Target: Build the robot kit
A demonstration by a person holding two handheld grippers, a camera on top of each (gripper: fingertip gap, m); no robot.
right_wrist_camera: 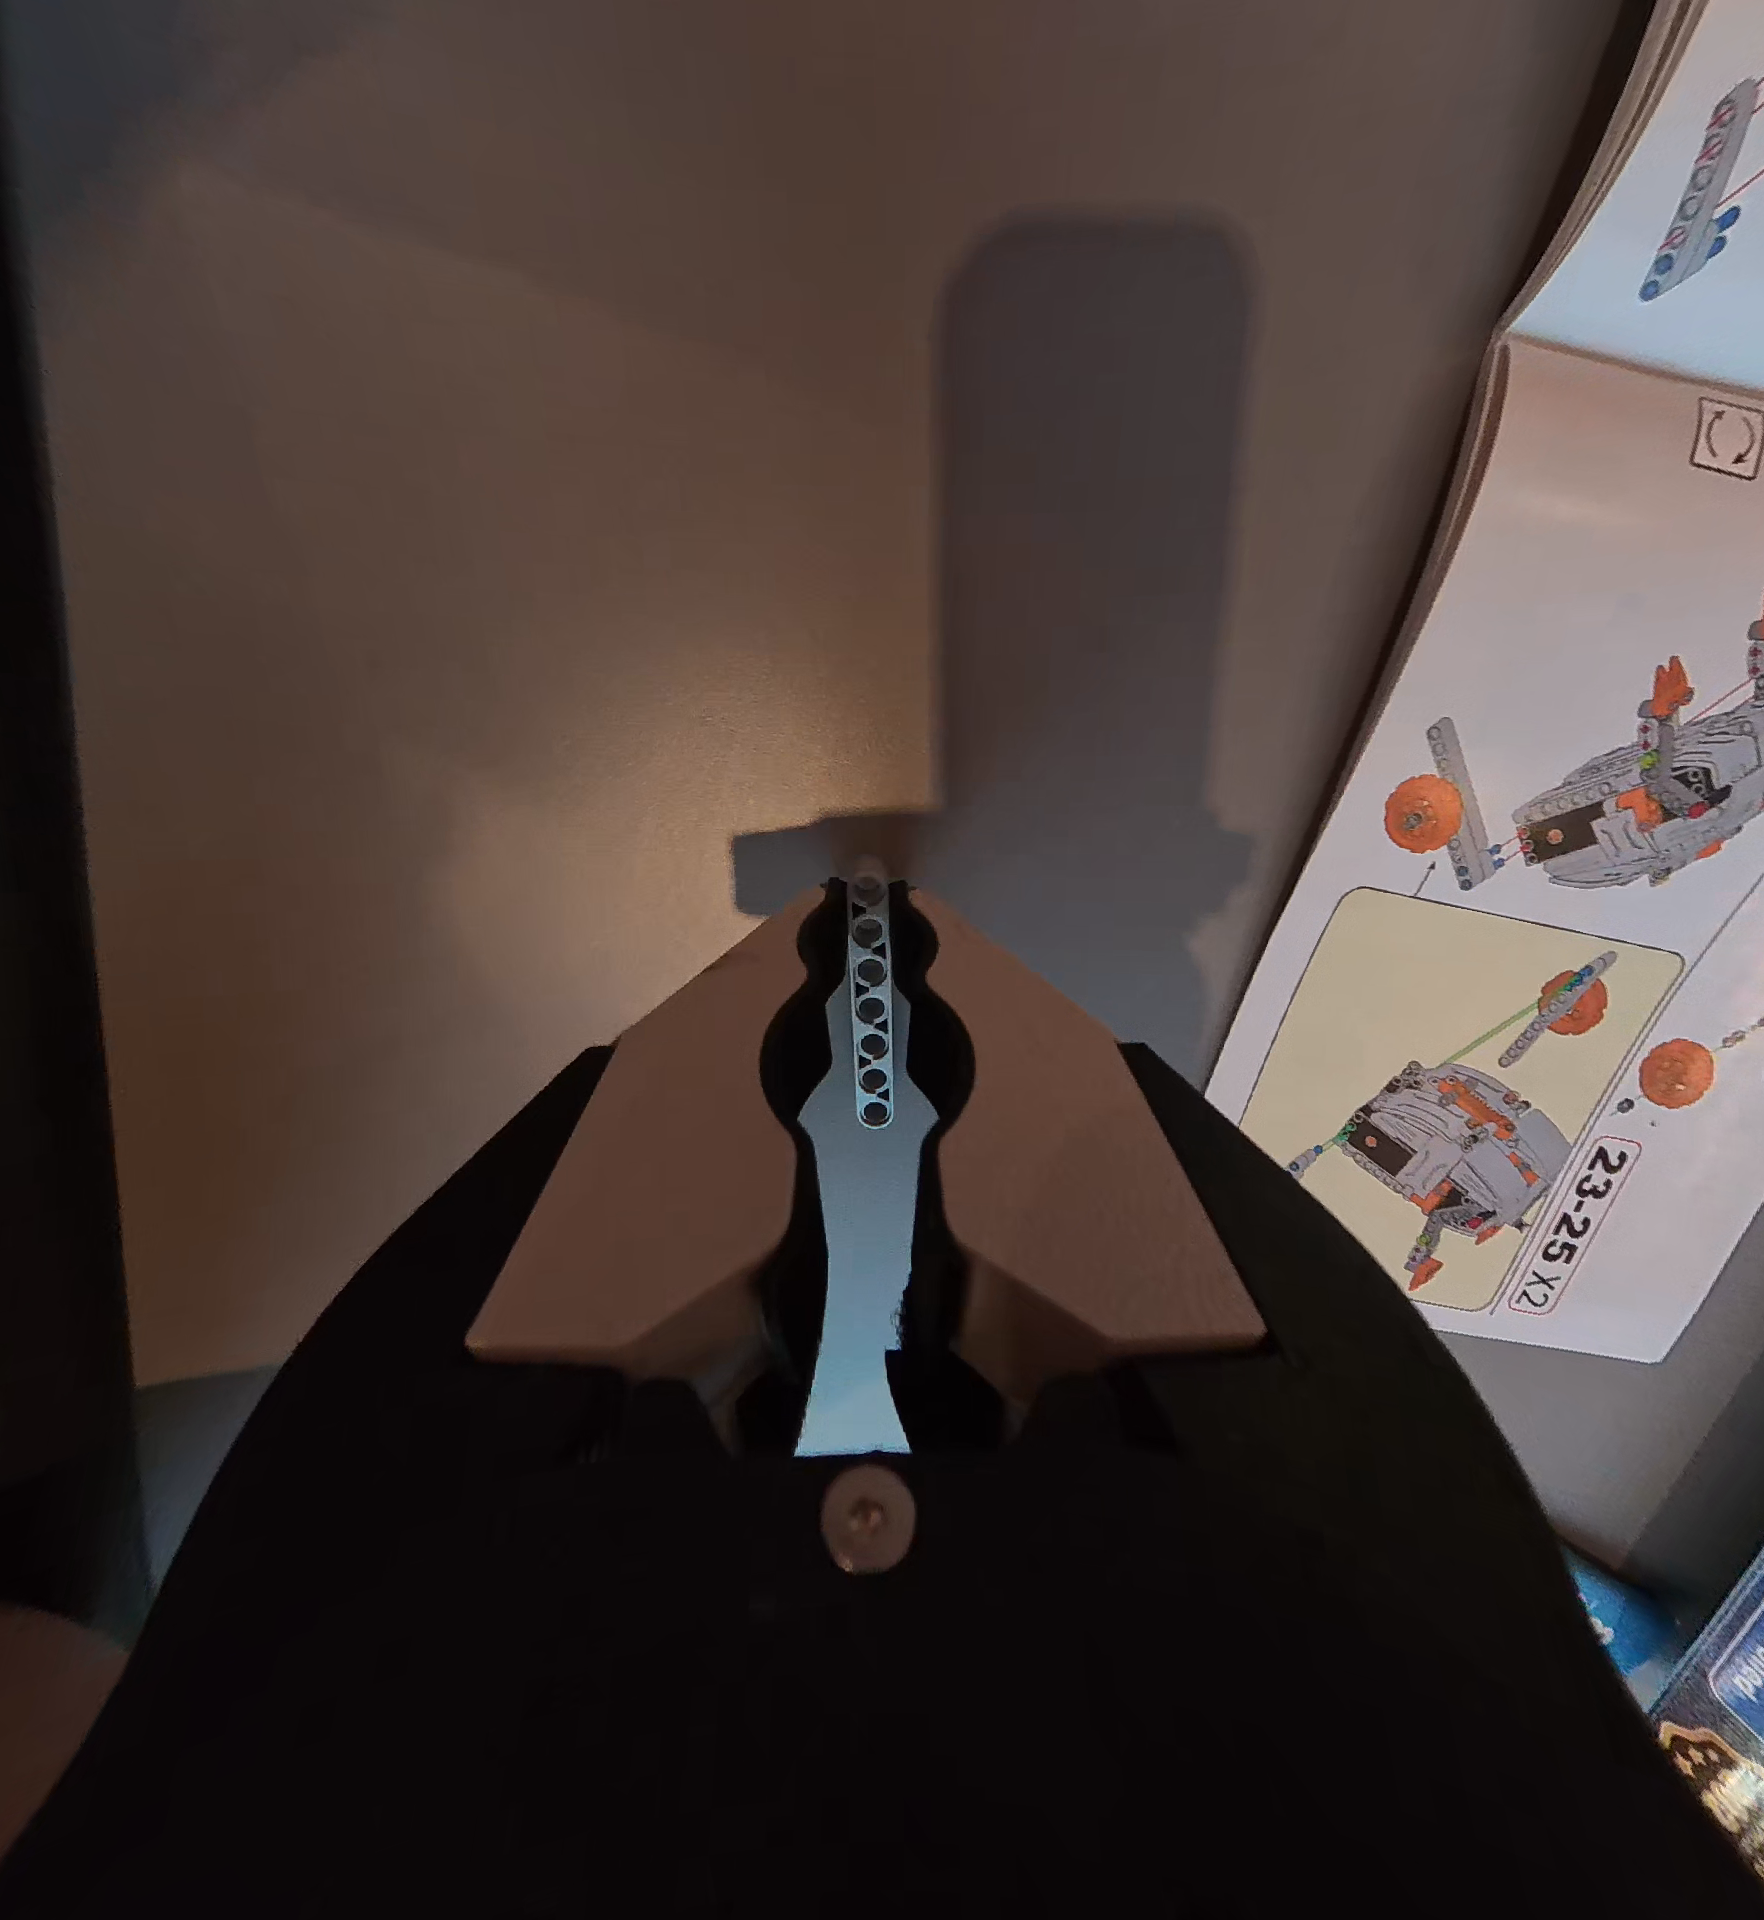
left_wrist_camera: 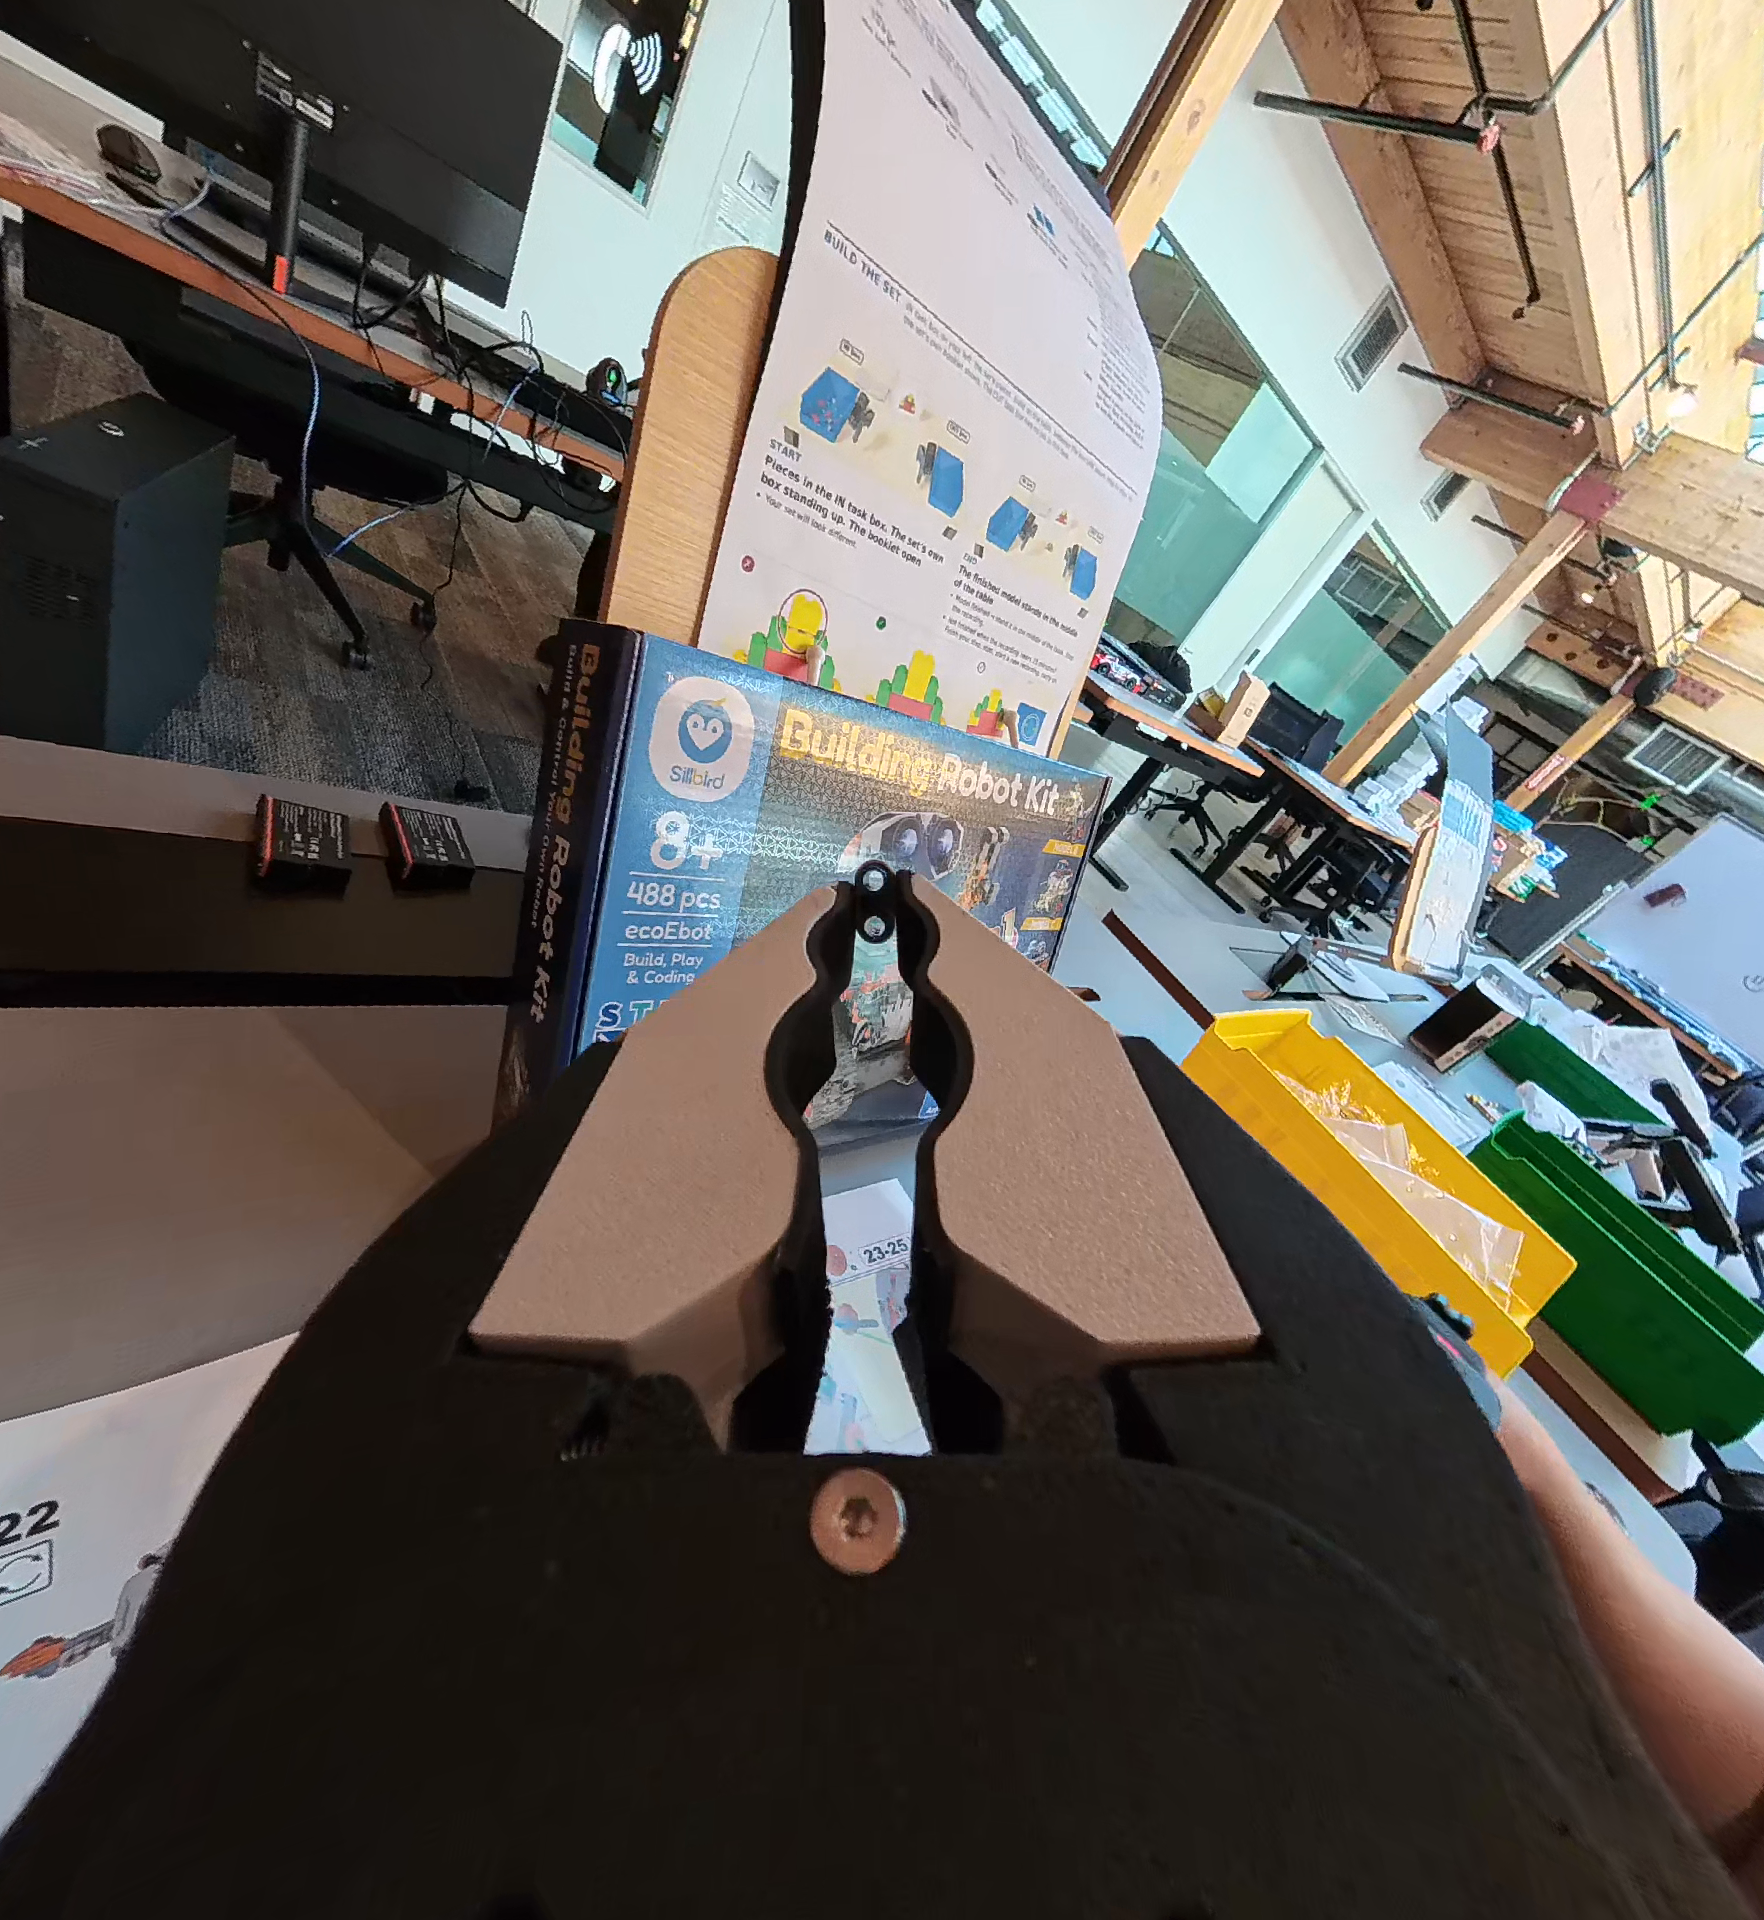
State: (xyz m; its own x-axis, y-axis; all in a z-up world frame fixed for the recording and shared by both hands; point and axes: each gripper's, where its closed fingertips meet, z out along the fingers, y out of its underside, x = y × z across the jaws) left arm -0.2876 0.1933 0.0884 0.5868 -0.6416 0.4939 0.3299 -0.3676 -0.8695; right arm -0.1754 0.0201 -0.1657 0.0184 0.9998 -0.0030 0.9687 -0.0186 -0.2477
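My left gripper (left_wrist_camera: 873,881) is shut on a small black piece with two holes (left_wrist_camera: 872,925), pinched at the tips and held up in front of a standing blue kit box (left_wrist_camera: 712,831). My right gripper (right_wrist_camera: 865,883) is shut on a thin grey beam with several holes (right_wrist_camera: 870,1029). The beam lies lengthwise between the tan fingers (right_wrist_camera: 691,1132), its far end at the tips, above a pale table top (right_wrist_camera: 442,623). An open instruction booklet (right_wrist_camera: 1543,935) lies just right of that gripper; it also shows in the left wrist view (left_wrist_camera: 47,1579).
A printed instruction sheet (left_wrist_camera: 961,416) leans on a wooden board behind the box. A yellow bin (left_wrist_camera: 1377,1174) with clear bags and a green bin (left_wrist_camera: 1636,1278) stand to the right. Two small black blocks (left_wrist_camera: 358,842) sit on the far table edge. Desks and chairs stand beyond. The grippers' ends are close to 30 cm from one another.
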